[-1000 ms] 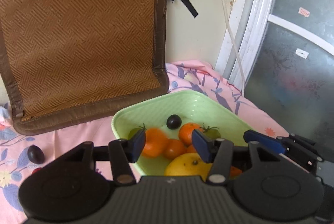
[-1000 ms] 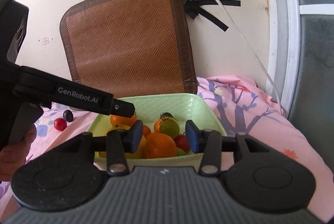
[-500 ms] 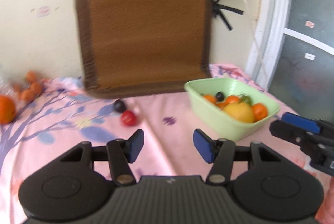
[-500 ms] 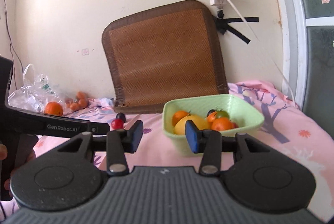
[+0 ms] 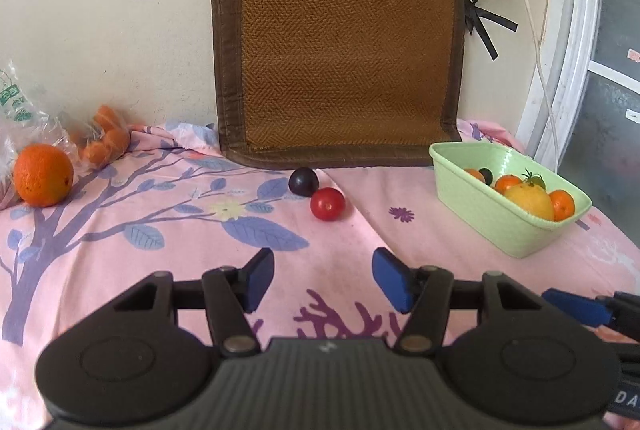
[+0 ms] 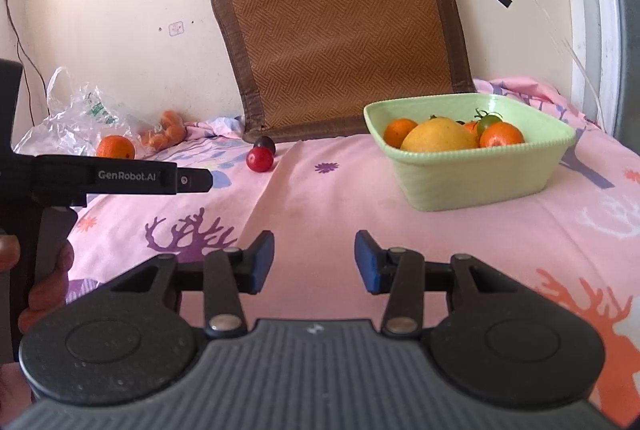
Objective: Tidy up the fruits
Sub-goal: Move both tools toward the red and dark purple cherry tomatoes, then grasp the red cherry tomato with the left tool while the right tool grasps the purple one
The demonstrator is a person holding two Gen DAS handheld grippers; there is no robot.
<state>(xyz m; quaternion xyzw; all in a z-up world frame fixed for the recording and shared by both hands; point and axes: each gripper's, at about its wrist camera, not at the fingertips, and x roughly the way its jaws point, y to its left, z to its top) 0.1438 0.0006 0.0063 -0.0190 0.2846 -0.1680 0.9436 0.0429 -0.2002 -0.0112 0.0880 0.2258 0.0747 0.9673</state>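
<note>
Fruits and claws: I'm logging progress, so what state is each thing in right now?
Left claw: open, empty.
Right claw: open, empty.
Green basket: upright, holding fruit.
Red tomato: loose on the cloth.
Dark plum: loose, beside the tomato.
Large orange: outside the basket.

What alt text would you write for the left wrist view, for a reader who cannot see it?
The open left gripper hangs empty over a pink patterned cloth, pointing toward a red tomato and a dark plum lying close together before a brown woven mat. A green basket of fruit sits to the right, a large orange far left.
</note>
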